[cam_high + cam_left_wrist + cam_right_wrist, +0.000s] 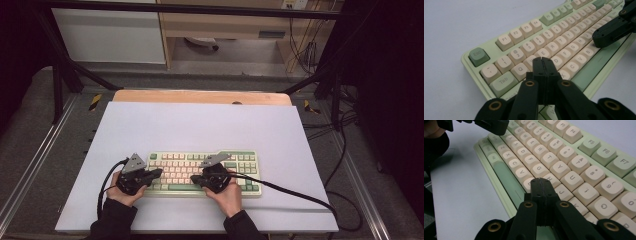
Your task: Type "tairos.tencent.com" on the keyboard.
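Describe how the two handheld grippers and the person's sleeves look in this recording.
Both the left gripper and the right gripper are black, with two flat black jaws on linkage arms pinned by brass-coloured rings. Each carries a grey three-cornered plate on top and trails a black cable. The person wears dark sleeves.
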### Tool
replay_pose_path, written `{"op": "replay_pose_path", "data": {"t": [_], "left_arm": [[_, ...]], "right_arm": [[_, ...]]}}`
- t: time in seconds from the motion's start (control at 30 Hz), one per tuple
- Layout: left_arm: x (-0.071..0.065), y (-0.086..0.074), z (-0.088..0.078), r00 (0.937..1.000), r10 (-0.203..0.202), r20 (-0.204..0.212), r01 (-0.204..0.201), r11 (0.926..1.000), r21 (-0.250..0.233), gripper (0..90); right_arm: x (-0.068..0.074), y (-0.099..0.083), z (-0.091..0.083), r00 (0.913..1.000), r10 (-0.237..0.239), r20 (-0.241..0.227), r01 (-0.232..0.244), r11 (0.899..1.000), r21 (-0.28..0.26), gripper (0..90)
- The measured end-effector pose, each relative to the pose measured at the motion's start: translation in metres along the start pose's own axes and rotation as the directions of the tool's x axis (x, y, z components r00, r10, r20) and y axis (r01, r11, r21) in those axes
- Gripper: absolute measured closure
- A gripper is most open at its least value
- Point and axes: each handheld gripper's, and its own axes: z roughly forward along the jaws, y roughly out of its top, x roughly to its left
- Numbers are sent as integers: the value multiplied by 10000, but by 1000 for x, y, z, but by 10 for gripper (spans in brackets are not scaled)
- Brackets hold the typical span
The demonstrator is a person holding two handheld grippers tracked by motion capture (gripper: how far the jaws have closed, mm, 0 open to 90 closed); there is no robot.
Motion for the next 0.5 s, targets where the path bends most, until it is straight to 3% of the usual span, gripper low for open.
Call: {"op": "replay_pose_path", "data": {"t": [0.23,0.5], "left_arm": [[0,0,0,10000,12,7,-13,10000,33,900],[-1,1,0,10000,-11,38,11,10000,-4,900]], "right_arm": [[0,-1,0,10000,-64,55,64,10000,15,900],[-1,3,-17,9997,-239,106,240,9996,-141,900]]}}
